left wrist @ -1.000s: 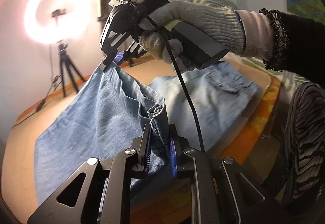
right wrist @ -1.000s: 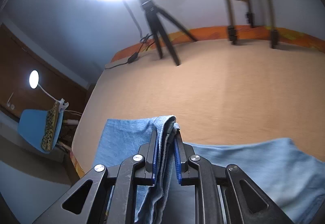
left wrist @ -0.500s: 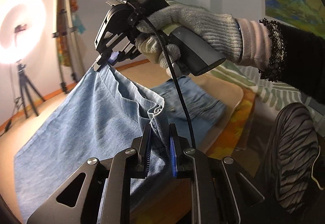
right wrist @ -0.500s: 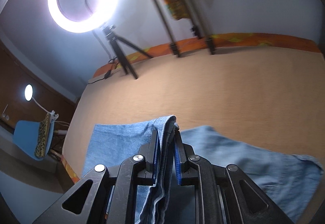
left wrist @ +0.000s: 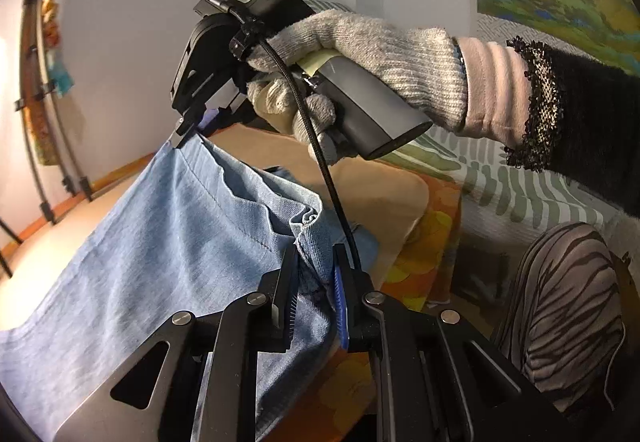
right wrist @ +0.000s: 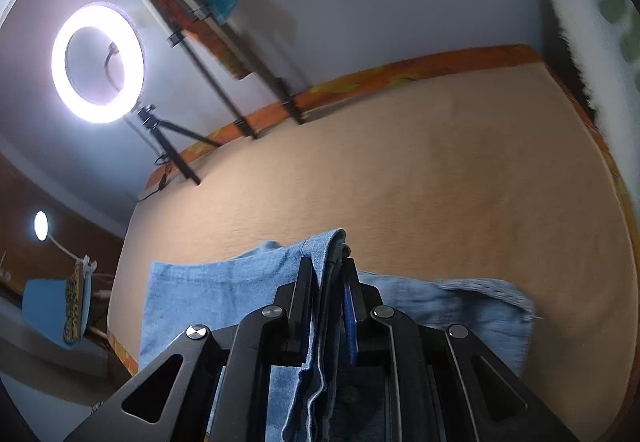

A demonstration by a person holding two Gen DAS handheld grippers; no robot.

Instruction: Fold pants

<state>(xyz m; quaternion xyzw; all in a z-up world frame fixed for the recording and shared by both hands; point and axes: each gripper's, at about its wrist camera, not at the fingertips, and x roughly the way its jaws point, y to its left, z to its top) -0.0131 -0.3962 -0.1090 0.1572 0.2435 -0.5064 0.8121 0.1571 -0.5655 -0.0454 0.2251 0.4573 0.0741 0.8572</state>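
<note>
Both grippers are clamped on the light blue denim pants [left wrist: 168, 254]: left gripper [left wrist: 314, 294] and right gripper [right wrist: 329, 294] hold its hem up over the tan mattress [right wrist: 440, 181].

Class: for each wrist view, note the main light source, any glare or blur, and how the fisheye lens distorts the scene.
Right wrist view: the ring light blows out to white glare; the rack beside it is motion-blurred; the tan surface bows into a curve. Left wrist view: no lamp in frame, soft light; the pants are sharp; black vignette at the corners.
</note>
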